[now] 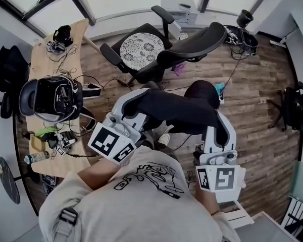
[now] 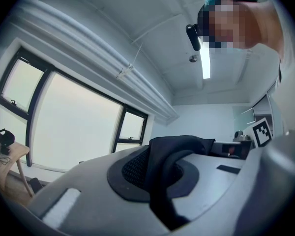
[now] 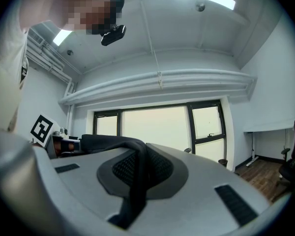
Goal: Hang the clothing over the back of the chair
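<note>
A dark garment [image 1: 179, 110] hangs stretched between my two grippers, in front of the person's chest. My left gripper [image 1: 133, 104] is shut on its left end, and the cloth [image 2: 173, 154] bunches up between the grey jaws. My right gripper [image 1: 220, 119] is shut on the right end, where a dark fold [image 3: 136, 173] runs down through the jaws. The black office chair [image 1: 164, 52] stands just beyond on the wood floor. Its curved back [image 1: 194, 43] is on the right, tilted, and a patterned cushion [image 1: 141, 48] lies on the seat. The garment is short of the chair back.
A wooden desk [image 1: 50, 69] at the left carries a headset [image 1: 53, 97], cables and small items. A black bag [image 1: 7, 67] sits beyond it. A white box [image 1: 179, 9] and a dark bin [image 1: 245, 18] stand under the window. Another dark chair [image 1: 295, 107] is at the right.
</note>
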{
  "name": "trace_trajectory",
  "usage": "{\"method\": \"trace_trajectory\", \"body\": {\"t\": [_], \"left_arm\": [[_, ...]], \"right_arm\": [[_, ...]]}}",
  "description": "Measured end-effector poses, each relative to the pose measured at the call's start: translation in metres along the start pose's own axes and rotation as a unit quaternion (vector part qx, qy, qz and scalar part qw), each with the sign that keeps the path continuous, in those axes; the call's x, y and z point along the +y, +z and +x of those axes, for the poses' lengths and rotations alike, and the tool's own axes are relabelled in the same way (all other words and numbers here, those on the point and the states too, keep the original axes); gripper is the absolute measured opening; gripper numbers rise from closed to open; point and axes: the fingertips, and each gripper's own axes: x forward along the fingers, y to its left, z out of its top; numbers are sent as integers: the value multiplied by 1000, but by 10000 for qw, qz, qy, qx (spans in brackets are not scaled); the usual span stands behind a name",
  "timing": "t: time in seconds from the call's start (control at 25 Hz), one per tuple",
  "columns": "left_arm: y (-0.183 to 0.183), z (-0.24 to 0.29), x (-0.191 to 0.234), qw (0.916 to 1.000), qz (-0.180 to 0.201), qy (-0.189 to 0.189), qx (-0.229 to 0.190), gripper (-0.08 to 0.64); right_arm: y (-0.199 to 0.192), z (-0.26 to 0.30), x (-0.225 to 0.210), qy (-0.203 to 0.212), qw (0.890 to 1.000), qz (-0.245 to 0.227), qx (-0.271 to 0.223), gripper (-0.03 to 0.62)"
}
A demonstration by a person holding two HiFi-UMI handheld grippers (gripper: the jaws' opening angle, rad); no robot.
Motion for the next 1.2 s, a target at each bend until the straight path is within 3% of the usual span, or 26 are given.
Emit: {"method": "trace_trajectory", "body": {"t": [0.68,1.2], "left_arm": [[14,57,80,9988,-139,-463,94,12],[52,85,94,9970,86,-737,-230,14]], "right_arm": [[1,85,-3,-328,9993,-150,50,8],[39,112,-19,-381,9961,-729,-307,8]]}}
